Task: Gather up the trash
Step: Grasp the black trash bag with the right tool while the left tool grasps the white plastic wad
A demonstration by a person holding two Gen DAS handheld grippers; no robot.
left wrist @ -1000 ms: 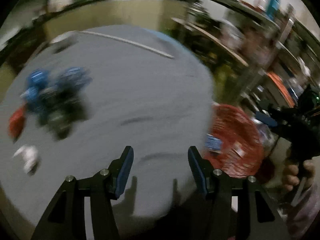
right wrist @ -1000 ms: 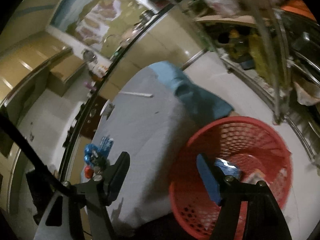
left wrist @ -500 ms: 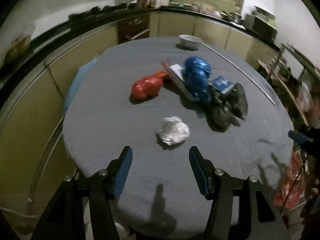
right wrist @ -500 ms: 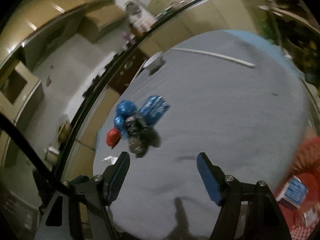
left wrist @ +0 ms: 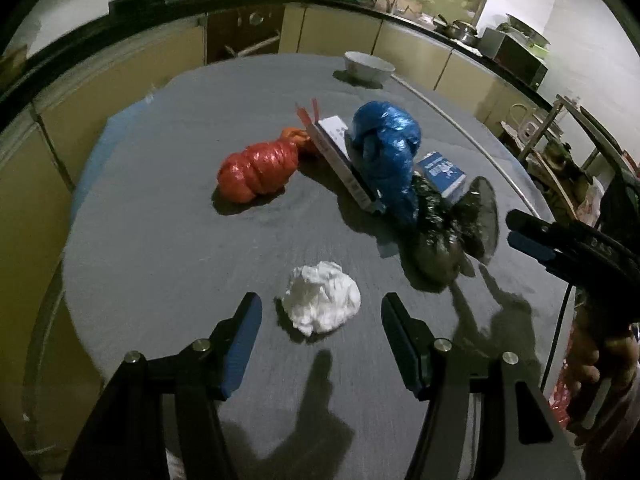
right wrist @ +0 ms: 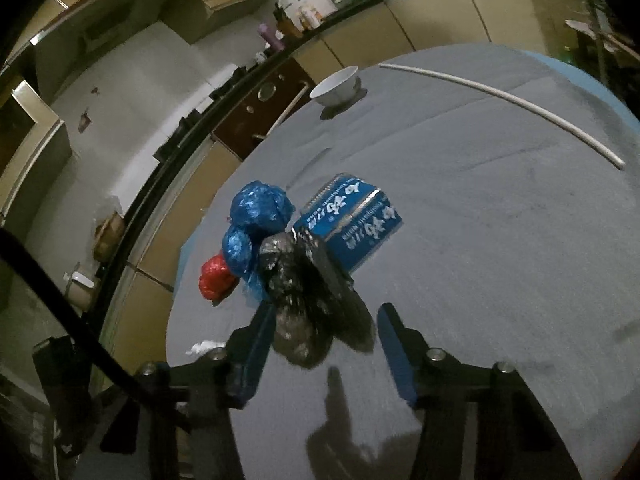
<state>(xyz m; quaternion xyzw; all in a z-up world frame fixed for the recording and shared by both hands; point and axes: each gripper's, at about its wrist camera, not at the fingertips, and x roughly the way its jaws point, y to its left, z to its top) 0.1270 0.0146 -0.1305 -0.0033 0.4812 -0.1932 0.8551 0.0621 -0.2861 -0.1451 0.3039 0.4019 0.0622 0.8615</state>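
White paper wad (left wrist: 322,302) just ahead between the opening left hand-held gripper (left wrist: 321,334) fingers.

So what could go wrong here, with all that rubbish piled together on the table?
The black bag leans against the blue bag and blue box, so the closing right gripper might drag those along. The white tissue is light, and the left gripper could nudge it away.

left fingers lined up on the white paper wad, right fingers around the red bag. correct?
Half right. The right wrist view shows the right gripper straddling the black bag, fingers closing, not the red bag. Left gripper is on the white paper wad.
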